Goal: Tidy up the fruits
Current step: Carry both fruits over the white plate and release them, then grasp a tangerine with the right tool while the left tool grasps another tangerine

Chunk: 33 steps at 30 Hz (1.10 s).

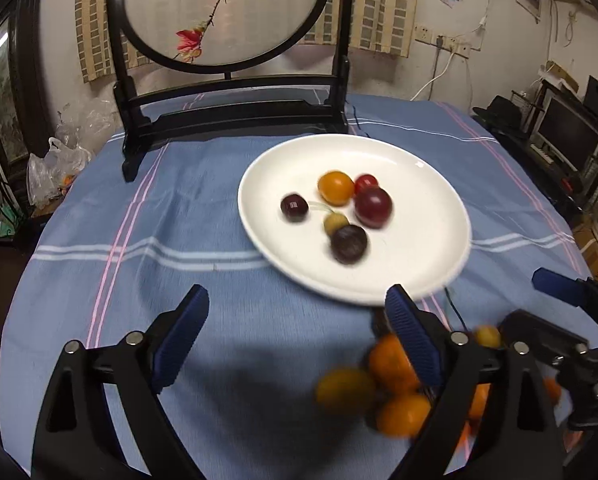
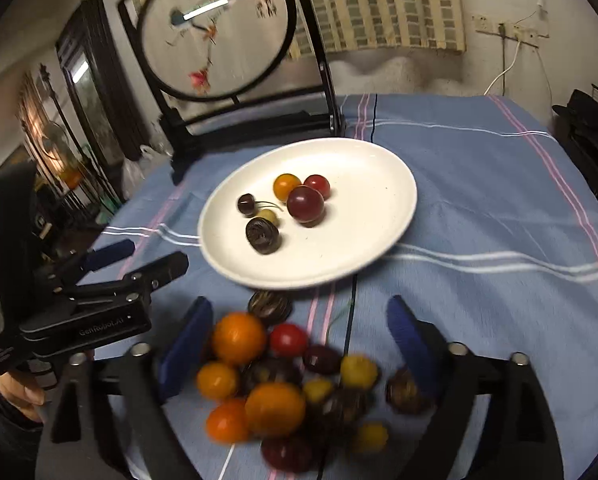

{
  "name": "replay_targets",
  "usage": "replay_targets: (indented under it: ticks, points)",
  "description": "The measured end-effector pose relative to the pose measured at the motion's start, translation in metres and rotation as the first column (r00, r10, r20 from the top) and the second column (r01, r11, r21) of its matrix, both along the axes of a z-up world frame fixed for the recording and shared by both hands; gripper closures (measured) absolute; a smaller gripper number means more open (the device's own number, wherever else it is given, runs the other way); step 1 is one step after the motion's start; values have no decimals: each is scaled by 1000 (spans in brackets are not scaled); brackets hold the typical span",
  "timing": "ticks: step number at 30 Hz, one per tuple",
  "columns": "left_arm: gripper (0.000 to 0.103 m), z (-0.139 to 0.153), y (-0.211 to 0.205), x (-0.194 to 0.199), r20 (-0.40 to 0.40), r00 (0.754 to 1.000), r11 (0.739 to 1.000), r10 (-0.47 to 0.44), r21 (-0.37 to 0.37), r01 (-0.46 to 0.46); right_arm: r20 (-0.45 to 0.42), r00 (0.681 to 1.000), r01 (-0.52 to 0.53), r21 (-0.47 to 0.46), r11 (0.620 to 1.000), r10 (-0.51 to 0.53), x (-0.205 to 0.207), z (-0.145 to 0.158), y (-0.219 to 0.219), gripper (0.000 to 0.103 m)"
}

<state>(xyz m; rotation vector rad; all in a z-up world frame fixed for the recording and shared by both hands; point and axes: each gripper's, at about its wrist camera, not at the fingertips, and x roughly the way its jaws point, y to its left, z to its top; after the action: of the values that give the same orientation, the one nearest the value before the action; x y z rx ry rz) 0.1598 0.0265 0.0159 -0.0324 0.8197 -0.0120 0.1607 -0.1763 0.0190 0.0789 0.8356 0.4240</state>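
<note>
A white plate [image 1: 427, 248] sits on the blue striped cloth and holds several small fruits: an orange one [image 1: 336, 187], a red plum [image 1: 373, 207], a dark wrinkled one [image 1: 348, 244] and a cherry [image 1: 294, 207]. The plate [image 2: 363, 240] also shows in the right wrist view. A loose pile of orange, yellow, red and dark fruits [image 2: 275, 408] lies on the cloth in front of it. My right gripper [image 2: 299, 328] is open and empty above the pile. My left gripper [image 1: 299, 312] is open and empty, left of the pile [image 1: 395, 364].
A round embroidered screen on a black stand [image 1: 227, 12] stands at the back of the table. The left gripper body [image 2: 99, 300] shows at the left of the right wrist view. Plastic bags [image 1: 59, 160] lie off the table's left edge.
</note>
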Motion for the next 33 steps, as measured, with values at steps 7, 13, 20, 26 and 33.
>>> replay_targets:
  ticks: [7, 13, 20, 26, 33]
  points:
    - [13, -3, -4, -73, 22, 1000, 1000, -11, -14, 11, 47, 998, 40, -39, 998, -38, -75, -2, -25, 4]
    - [13, -17, -7, -117, 13, 999, 999, -34, -34, 34, 26, 995, 94, -99, 991, -92, -120, -20, -55, 4]
    - [13, -30, -8, -136, -28, 997, 994, -67, -89, 64, 1, 988, 148, -245, 958, -153, -131, -43, -73, 4]
    - [13, -36, -14, -136, -38, 997, 996, -70, -54, 68, -44, 988, 132, -291, 948, -151, -111, -61, -65, 25]
    - [13, -40, -21, -132, -53, 995, 996, -82, -39, 80, -83, 984, 139, -221, 965, -161, -92, -70, -67, 60]
